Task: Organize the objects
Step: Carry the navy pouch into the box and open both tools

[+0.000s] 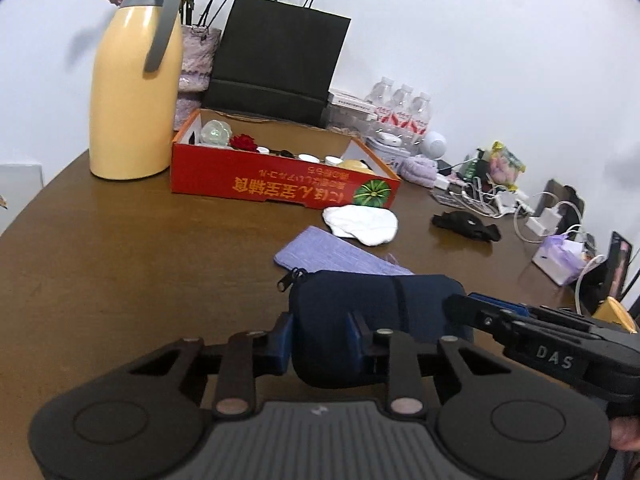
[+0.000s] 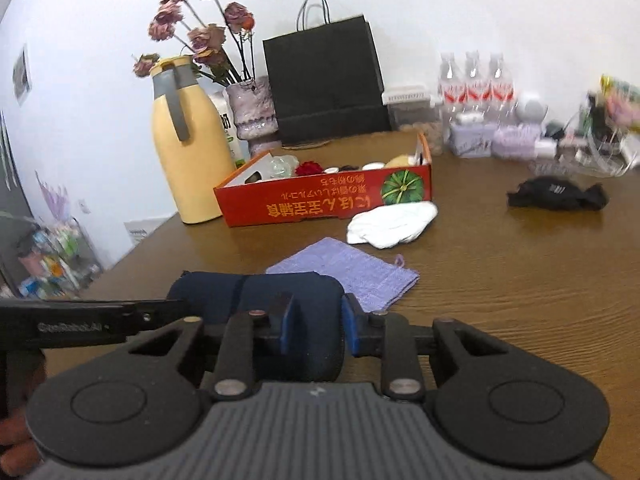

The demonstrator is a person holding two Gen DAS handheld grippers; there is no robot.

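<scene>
Left wrist view: we are clamping the navy pouch (image 1: 360, 312) with left gripper (image 1: 322, 344) and right gripper (image 2: 316, 332), risking slippage if pulled unevenly.

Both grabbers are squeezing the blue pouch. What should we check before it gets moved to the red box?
1. Left gripper pads pinch the navy zip pouch: ok.
2. Right gripper pads pinch its other end: ok.
3. Pouch zipped shut: cannot tell.
4. Purple cloth free of the pouch: not ok, the pouch overlaps it.
5. Path clear to the red cardboard box: not ok, the white cloth lies in front of it.
6. Room in the box: cannot tell.
</scene>
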